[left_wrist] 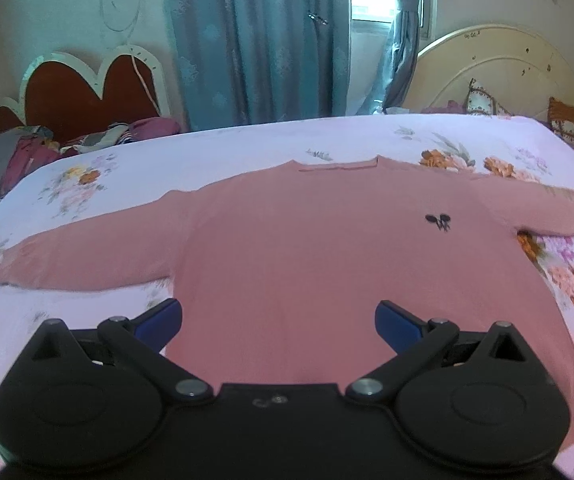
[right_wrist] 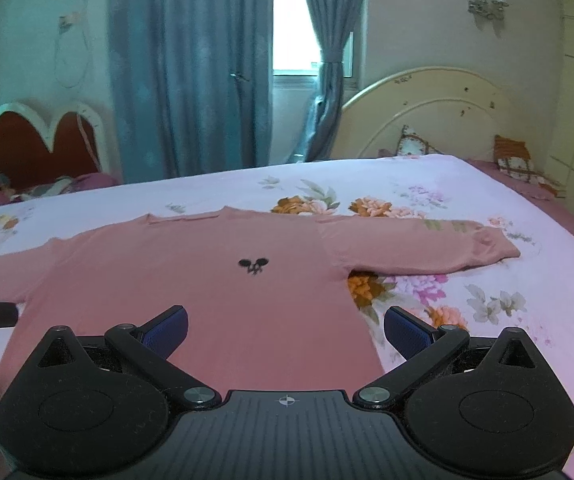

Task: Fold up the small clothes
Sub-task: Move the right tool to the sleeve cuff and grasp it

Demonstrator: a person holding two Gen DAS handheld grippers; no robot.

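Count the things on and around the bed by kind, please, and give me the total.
Pink sweater: 1
Tool: 2, the left tool and the right tool, both open
Cushion: 2, one and another at the headboard
Total: 5

Pink sweater (left_wrist: 327, 248) (black logo (left_wrist: 438, 223)), floral white bedsheet (left_wrist: 215, 156).
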